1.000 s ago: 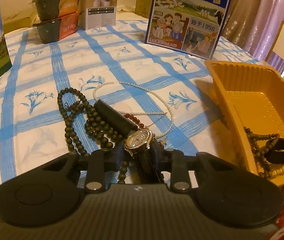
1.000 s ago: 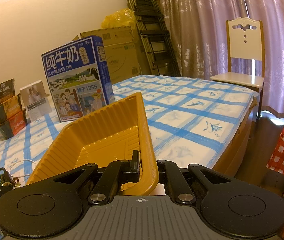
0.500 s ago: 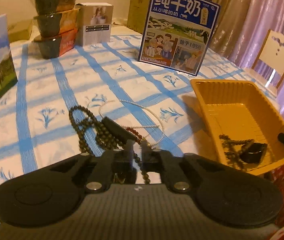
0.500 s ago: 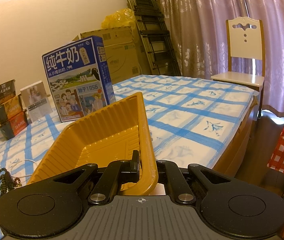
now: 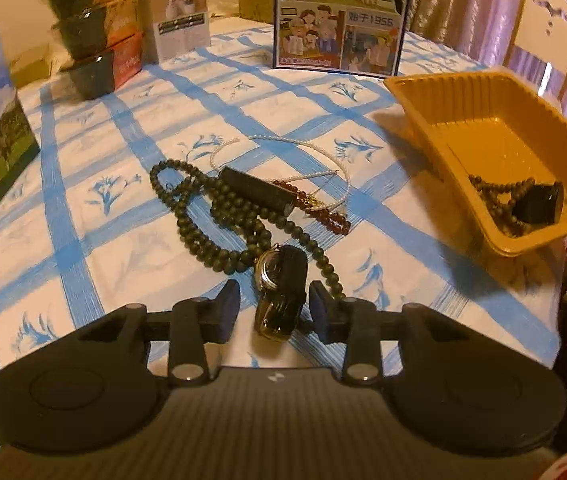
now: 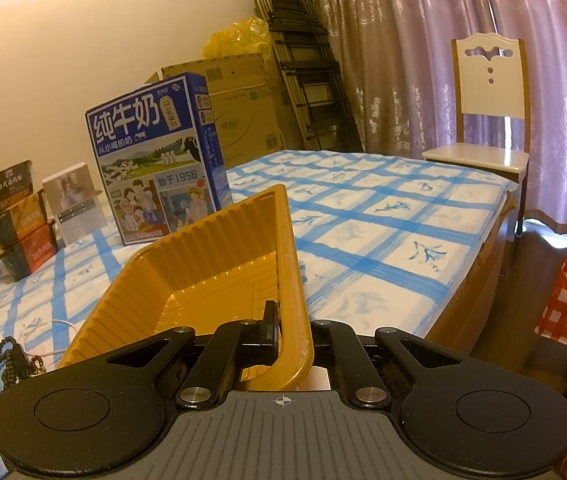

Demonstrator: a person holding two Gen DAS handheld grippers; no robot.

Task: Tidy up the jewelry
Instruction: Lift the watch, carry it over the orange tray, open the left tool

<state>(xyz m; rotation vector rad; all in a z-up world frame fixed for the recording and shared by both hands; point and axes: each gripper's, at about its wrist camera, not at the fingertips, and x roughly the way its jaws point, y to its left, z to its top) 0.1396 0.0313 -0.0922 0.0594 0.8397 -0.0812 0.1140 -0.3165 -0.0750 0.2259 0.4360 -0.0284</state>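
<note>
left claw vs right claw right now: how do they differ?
The left claw is opening, its pads clear of the watch that lies between them on the tablecloth; the right claw is shut on the rim of the yellow tray. The left one looks down at the loose jewelry; the right one tips the tray up. Both are the same black two-finger build.

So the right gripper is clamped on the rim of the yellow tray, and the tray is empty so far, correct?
Not quite. The right gripper is shut on the rim of the yellow tray, but the tray is not empty: the left wrist view shows a string of dark beads and a black item already lying in it.
</note>
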